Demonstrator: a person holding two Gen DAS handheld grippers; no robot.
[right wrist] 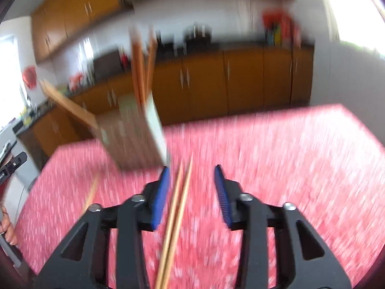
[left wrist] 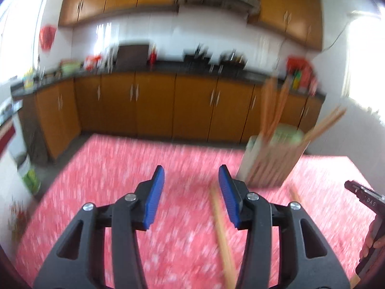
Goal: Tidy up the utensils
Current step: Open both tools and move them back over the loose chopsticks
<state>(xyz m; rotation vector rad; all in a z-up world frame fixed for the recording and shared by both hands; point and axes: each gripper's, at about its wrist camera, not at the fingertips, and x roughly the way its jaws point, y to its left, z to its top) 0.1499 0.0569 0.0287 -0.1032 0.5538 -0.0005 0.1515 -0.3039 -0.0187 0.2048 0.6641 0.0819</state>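
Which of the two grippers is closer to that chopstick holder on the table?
Right gripper: the chopstick holder sits just ahead, left of its tips. Left gripper is slightly farther away.

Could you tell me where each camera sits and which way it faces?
Left wrist: on the left tool, looking down over a red tablecloth toward kitchen cabinets; its open blue pads and the person's other hand show.
Right wrist: on the right tool, same direction; open pads straddle two chopsticks.
Shared: the chopstick holder.
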